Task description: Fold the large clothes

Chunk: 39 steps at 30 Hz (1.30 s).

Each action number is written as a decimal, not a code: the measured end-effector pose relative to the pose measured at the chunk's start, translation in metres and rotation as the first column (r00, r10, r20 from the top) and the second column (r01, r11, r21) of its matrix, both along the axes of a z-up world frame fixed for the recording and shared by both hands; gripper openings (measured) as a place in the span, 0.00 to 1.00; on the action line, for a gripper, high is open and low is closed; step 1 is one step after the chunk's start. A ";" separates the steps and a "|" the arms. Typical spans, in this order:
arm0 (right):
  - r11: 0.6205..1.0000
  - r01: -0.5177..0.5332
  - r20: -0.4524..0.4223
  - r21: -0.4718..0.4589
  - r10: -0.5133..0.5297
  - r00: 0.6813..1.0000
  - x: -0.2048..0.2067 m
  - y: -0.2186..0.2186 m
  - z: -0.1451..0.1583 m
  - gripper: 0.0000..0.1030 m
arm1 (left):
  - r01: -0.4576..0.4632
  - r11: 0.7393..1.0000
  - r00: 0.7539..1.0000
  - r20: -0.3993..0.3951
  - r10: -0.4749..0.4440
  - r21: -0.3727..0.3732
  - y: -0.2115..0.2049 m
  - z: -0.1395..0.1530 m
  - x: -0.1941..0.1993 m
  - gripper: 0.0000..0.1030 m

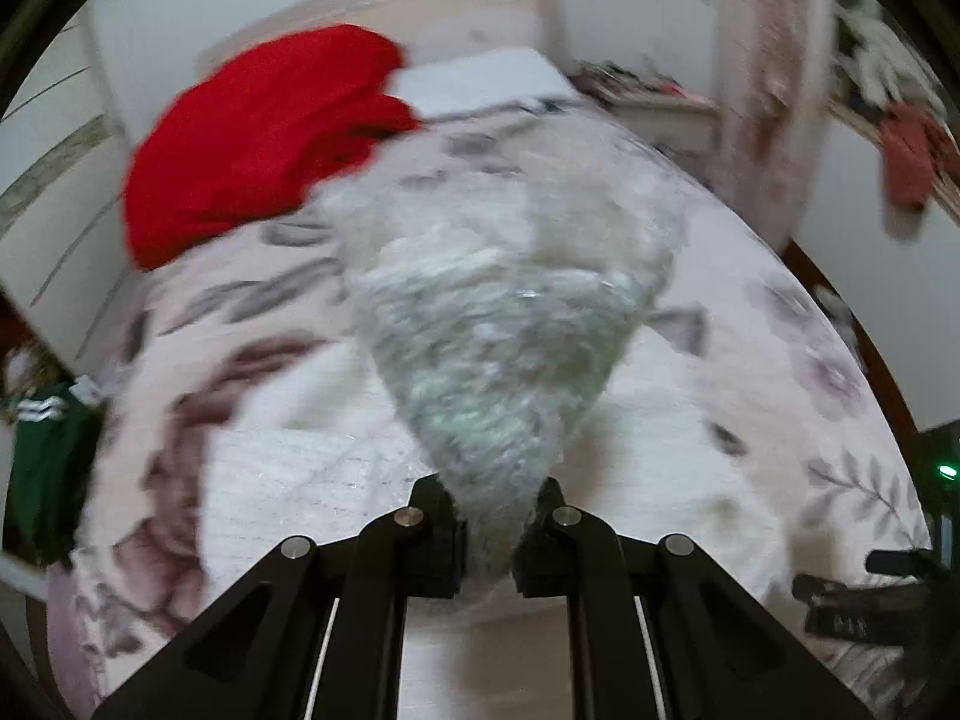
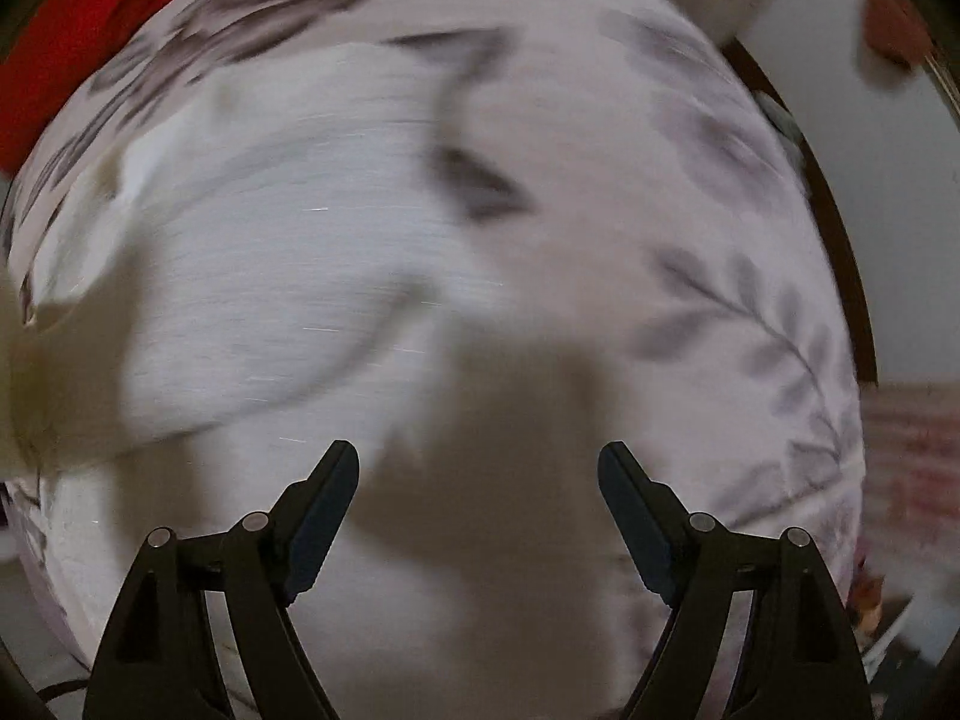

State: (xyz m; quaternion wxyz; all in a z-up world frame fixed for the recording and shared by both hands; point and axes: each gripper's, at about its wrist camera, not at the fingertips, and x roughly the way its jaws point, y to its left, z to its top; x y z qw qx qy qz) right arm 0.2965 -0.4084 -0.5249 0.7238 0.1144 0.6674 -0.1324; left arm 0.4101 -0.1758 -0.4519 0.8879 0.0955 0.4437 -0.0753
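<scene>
The left gripper [image 1: 489, 531] is clamping a bunched fold of a pale, fuzzy grey-white garment [image 1: 498, 300], its jaws pressed nearly together on the cloth. From the pinch the garment is spreading out in a wide cone toward the far side, hanging over a bed covered by a floral bedspread [image 1: 780, 324] printed with grey leaves and mauve blossoms. Both views are smeared by motion blur, so the garment's weave and edges are hard to read. On the far left of the bed a red garment [image 1: 264, 138] is lying in a heap, just beside a white pillow [image 1: 480, 81] at the headboard. A dark green garment with white stripes [image 1: 45, 468] is showing at the near left edge, off the bed. In the right wrist view, the right gripper [image 2: 478, 468] is pointing down at the bedspread with its jaws spread wide and nothing between them; its shadow is falling on the cloth below. A white fabric panel [image 2: 258, 276] is lying on the bedspread to the left of that gripper, though whether it belongs to the same garment cannot be told.
</scene>
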 end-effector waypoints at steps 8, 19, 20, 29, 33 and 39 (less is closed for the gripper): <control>0.988 0.131 -0.078 0.079 -0.124 0.989 -0.070 -0.114 -0.025 0.81 | 0.025 0.988 0.960 -0.279 0.019 0.150 -0.069 -0.089 0.011 0.21; 0.840 0.138 -0.002 0.526 -0.161 0.987 -0.060 -0.143 -0.004 0.81 | -0.226 0.973 0.941 -0.246 0.233 0.056 0.027 -0.037 -0.052 0.84; 0.818 0.118 0.016 0.563 -0.154 0.988 -0.046 -0.137 -0.001 0.81 | -0.282 0.952 0.929 -0.215 0.301 0.117 0.047 -0.035 -0.062 0.84; 0.771 0.003 0.007 0.637 -0.010 1.000 0.072 -0.041 -0.033 0.81 | -0.564 0.734 0.723 -0.203 0.660 0.378 0.205 -0.118 -0.131 0.84; 0.807 -0.066 0.018 0.586 0.068 0.998 0.094 -0.009 -0.040 0.09 | -0.580 0.745 0.734 -0.184 0.653 0.329 0.212 -0.145 -0.134 0.98; 0.865 -0.258 0.265 0.430 0.152 0.952 0.112 0.006 0.036 0.05 | -0.651 0.733 0.720 -0.143 0.678 0.198 0.231 -0.148 -0.131 1.00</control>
